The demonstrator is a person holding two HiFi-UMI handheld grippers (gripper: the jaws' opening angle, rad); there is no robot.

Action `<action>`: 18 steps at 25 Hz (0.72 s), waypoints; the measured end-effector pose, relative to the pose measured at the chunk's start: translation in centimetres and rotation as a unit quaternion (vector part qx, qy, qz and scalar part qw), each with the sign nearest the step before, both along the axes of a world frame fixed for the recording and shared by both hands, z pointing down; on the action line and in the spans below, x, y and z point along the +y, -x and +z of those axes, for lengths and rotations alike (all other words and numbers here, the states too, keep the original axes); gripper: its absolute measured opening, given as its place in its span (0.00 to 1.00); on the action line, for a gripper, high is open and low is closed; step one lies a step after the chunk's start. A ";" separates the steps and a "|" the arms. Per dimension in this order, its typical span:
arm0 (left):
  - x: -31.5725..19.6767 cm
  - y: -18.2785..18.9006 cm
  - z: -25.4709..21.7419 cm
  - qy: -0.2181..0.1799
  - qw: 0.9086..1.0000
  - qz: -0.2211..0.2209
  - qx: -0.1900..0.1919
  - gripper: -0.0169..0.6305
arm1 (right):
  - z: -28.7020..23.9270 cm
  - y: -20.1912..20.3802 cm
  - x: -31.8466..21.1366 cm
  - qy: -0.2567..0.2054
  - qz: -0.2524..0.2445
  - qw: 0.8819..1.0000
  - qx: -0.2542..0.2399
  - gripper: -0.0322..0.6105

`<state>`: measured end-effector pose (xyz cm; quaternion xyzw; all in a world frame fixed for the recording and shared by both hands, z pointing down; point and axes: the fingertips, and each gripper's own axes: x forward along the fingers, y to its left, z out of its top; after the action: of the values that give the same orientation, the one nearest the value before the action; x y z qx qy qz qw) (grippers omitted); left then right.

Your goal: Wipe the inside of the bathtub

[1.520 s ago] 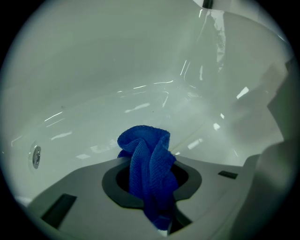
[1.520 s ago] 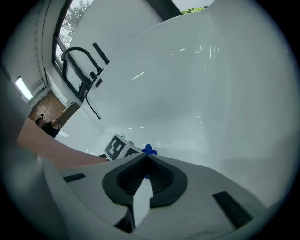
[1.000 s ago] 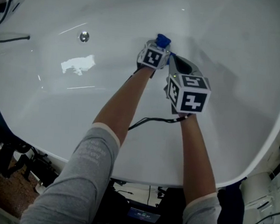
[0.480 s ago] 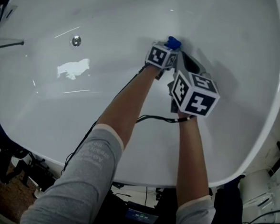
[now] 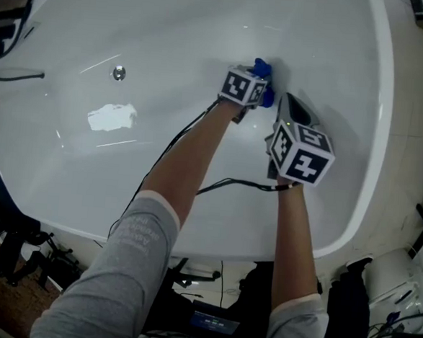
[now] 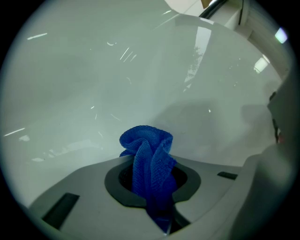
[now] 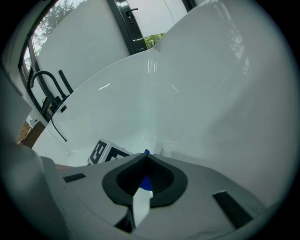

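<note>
Both outstretched arms slid rightward; left tool [image 5: 261, 85] just tightened on blue cloth [image 6: 147, 150], right tool [image 7: 146, 155] closed.

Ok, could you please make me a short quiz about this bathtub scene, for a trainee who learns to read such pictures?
1. What is clamped in the jaws of the left gripper?
2. True or false: the left gripper rests right on the drain of the bathtub.
3. In the head view, which is nearer to the drain? A: the left gripper. B: the right gripper. C: both equally near.

Key
1. The blue cloth; the jaws have just closed further on it.
2. False: the drain lies bare, well apart from that gripper.
3. A.
</note>
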<state>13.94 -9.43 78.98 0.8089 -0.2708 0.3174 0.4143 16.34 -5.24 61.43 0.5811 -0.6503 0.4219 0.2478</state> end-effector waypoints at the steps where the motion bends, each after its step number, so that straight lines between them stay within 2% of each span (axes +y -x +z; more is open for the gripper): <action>1: 0.0 -0.4 -0.9 -0.002 1.000 0.004 0.003 0.14 | -0.6 -0.2 0.1 0.001 -0.001 1.000 0.000 0.06; 13: -0.3 -5.1 -12.7 -0.017 0.995 0.035 0.087 0.14 | -6.9 -1.9 2.2 0.012 0.010 1.000 0.004 0.06; 18: -0.9 -6.6 -16.6 -0.025 0.993 0.053 0.098 0.14 | -9.4 -2.4 2.5 0.010 0.015 1.000 0.003 0.06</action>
<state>20.52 -10.32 62.42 0.8594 -0.1936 0.2511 0.4010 18.77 -2.74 51.98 0.5897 -0.6363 0.4304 0.2492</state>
